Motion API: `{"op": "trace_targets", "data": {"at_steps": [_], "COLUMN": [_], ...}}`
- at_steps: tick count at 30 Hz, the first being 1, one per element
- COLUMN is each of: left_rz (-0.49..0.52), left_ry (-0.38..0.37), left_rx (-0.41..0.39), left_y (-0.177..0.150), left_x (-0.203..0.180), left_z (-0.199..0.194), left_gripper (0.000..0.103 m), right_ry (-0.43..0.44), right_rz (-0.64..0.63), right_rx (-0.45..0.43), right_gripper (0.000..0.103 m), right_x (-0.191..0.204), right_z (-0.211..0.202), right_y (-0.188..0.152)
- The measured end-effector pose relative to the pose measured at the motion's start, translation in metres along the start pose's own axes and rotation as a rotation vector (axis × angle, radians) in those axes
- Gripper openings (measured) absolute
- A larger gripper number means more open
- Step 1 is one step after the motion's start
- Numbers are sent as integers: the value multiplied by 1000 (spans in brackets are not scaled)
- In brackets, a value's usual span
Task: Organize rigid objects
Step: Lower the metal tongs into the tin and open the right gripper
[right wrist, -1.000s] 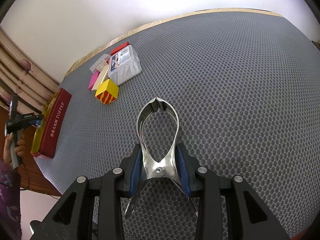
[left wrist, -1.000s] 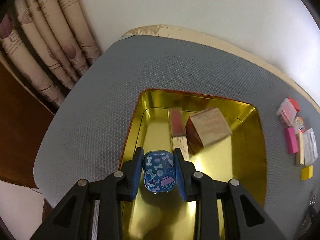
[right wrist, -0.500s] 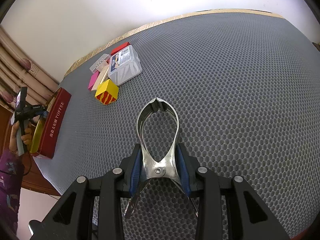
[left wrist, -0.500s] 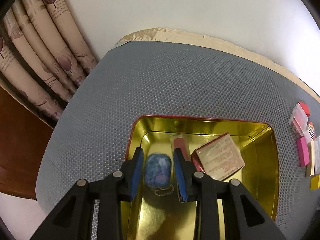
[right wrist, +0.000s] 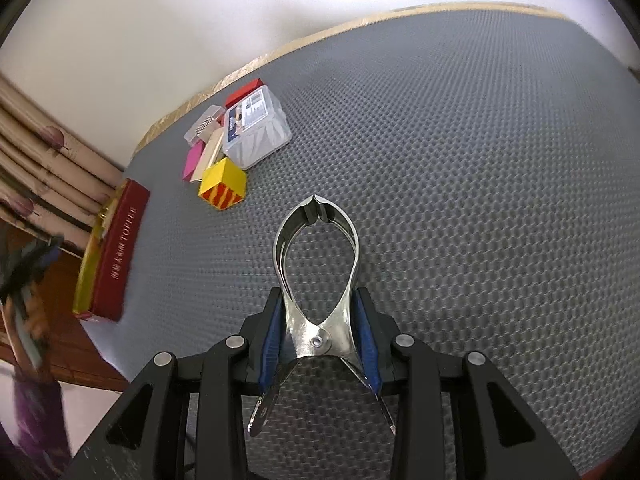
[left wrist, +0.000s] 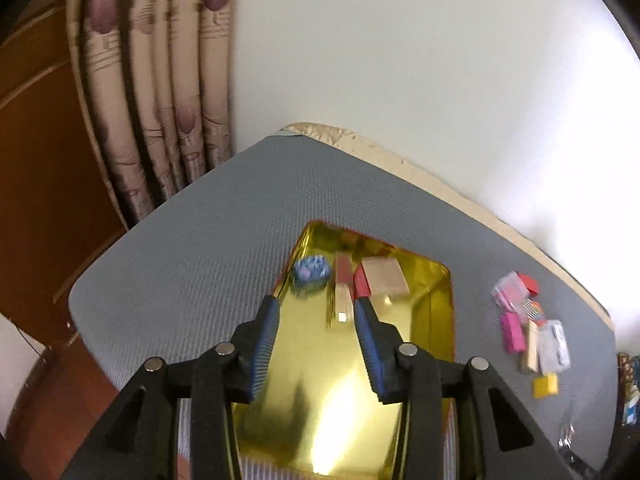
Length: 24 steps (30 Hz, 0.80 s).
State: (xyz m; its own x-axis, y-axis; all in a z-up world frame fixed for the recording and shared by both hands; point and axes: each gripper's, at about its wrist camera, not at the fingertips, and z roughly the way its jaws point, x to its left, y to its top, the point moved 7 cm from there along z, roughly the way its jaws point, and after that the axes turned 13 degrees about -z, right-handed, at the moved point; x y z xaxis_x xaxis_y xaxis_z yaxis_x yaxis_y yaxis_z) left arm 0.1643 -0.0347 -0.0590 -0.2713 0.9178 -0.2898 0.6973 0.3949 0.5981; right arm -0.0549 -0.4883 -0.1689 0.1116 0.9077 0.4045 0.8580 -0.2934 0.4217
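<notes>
Left wrist view: left gripper [left wrist: 315, 312] fingers held apart above gold tin [left wrist: 436, 320] — blue tag [left wrist: 311, 273] inside. Right gripper [right wrist: 319, 318] clamped on metal clip [right wrist: 316, 280] — above grey surface [right wrist: 480, 200].

Blue patterned item [left wrist: 311, 273] in the gold tin [left wrist: 436, 320]: motion-blurred, print unreadable. Cluster of small boxes [left wrist: 530, 330] on the grey mat [left wrist: 192, 272]: smeared, labels illegible; the tin's near end is covered by the left gripper [left wrist: 314, 320]. Right wrist view: person's hand and tool [right wrist: 24, 280] at the left edge, blurred and cropped; metal clamp [right wrist: 316, 280] handles partly hidden behind the right gripper [right wrist: 318, 334].
</notes>
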Motion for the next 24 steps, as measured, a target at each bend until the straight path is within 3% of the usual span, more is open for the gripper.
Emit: {"op": "trace_targets", "data": {"at_steps": [5, 10, 18, 24], "left_rz": [-17, 5, 56, 51], "left_ry": [2, 19, -5, 7], "left_rx": [-25, -8, -41, -103], "left_y": [-36, -68, -87, -81], "left_x": [26, 43, 34, 41], "left_z": [-38, -52, -63, -71], "left_gripper": [40, 40, 40, 40], "right_ry": [102, 252, 471, 478], "right_rz": [65, 96, 13, -29], "right_rx": [40, 54, 99, 130], "right_gripper": [32, 32, 32, 32], "right_x": [18, 62, 198, 285], "right_z": [3, -2, 11, 57], "right_y": [0, 16, 75, 115]}}
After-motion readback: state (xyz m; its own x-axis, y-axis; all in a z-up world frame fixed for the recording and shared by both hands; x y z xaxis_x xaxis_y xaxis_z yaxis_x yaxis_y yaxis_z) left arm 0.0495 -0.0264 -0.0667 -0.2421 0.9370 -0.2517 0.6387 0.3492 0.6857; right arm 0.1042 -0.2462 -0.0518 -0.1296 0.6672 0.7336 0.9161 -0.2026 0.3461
